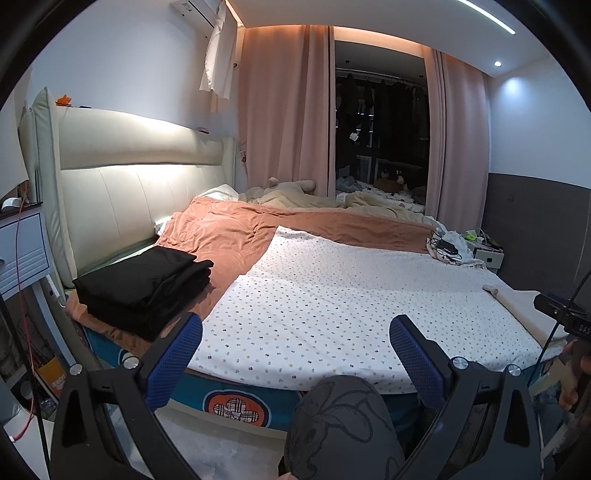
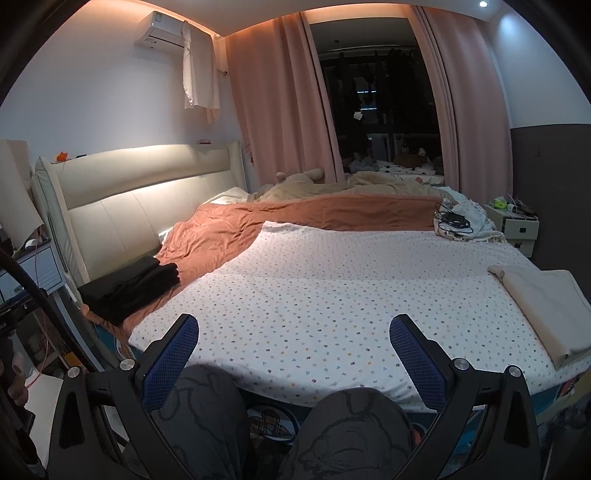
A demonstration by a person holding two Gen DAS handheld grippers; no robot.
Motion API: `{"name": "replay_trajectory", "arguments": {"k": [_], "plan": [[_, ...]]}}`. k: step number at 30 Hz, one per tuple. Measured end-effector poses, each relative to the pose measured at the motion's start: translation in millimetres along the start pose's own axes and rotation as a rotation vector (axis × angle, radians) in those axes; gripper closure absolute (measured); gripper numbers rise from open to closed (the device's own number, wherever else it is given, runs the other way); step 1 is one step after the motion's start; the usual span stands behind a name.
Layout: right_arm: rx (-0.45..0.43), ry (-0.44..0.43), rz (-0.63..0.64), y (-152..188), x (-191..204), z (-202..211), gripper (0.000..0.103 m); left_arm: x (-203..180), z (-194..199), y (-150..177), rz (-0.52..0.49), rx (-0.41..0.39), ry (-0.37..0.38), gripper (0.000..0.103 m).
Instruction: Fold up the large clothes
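Knees in grey cartoon-print trousers point(image 2: 207, 417) right up front, tight to the bed edge. Left tongs point(image 1: 295, 345) spread wide, nothing between the blue pads; right tongs point(image 2: 294, 341) likewise released & empty, both hovering over the near edge of the dotted white sheet point(image 2: 325, 295). Folded black clothes point(image 1: 147, 284) stacked at the bed's left corner by the cream headboard point(image 1: 129, 177), on the rust-orange blanket point(image 1: 229, 232). Folded beige cloth point(image 2: 543, 306) at the right edge. Far side: beige bedding, tangle of cables on a cloth heap point(image 2: 460, 221). Pink curtains point(image 1: 284, 110) frame a dark window; AC unit point(image 2: 159, 31) on the wall.
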State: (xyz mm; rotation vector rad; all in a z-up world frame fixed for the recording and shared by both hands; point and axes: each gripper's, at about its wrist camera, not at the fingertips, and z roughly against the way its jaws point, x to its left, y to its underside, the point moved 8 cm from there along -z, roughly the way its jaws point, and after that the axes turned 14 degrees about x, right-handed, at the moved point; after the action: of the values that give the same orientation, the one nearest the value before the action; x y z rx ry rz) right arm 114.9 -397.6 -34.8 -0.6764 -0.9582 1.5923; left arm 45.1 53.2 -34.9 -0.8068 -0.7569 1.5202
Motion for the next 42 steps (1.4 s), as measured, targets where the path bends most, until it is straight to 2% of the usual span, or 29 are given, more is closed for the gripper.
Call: {"name": "replay_trajectory", "arguments": {"k": [42], "plan": [[0.03,0.001,-0.036,2.4,-0.1,-2.0,0.0,-1.7,-7.0,8.7,0.015,0.019,0.011,0.0]]}}
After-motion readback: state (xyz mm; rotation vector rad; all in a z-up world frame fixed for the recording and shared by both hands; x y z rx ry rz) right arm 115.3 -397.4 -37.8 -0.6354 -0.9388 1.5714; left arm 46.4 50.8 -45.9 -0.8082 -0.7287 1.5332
